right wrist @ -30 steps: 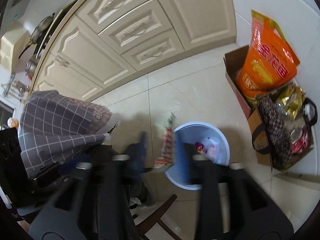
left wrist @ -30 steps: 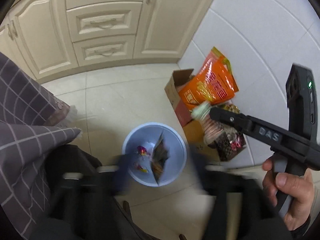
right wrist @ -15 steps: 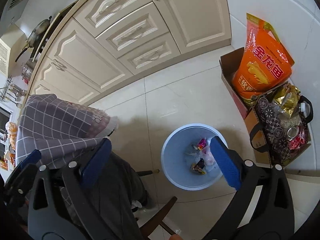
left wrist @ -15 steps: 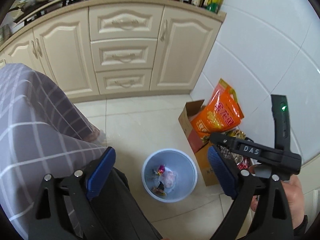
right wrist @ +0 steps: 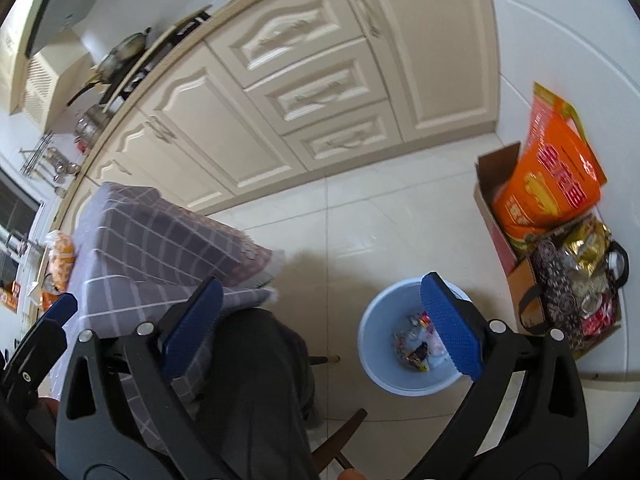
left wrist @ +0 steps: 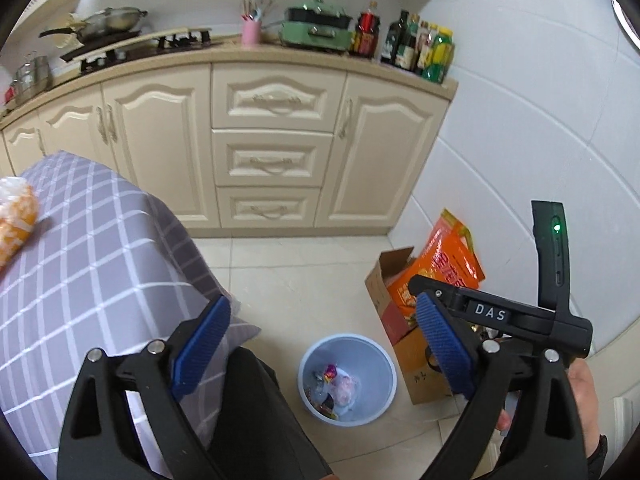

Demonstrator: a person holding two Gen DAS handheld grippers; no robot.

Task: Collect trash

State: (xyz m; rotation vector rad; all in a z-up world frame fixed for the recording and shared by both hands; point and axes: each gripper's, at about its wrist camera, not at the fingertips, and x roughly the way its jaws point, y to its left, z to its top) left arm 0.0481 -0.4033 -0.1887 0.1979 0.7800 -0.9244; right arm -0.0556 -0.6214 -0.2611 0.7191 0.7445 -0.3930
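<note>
A pale blue waste bin (left wrist: 382,364) stands on the tiled floor, with several bright wrappers (left wrist: 334,384) lying in its bottom. My left gripper (left wrist: 320,312) hangs well above it, open, its blue pads wide apart and nothing between them. My right gripper (right wrist: 320,288) is also open and empty; the same bin (right wrist: 372,344) with its wrappers (right wrist: 416,346) shows by its right pad. In the left wrist view the right gripper's black body (left wrist: 488,314) is at the right, held by a hand (left wrist: 582,392).
A table under a grey checked cloth (left wrist: 80,260) fills the left, with an orange bag (left wrist: 14,216) on it. A dark garment on a chair (right wrist: 260,360) lies below. A cardboard box with an orange sack (right wrist: 548,184) and a patterned bag (right wrist: 560,292) stand by the white wall. Cream cabinets (left wrist: 272,160) lie behind.
A second ago wrappers were dropping from both grippers into the bin. Both jaws have since spread wide and are empty. Both grippers have risen, and the left view now takes in the countertop.
</note>
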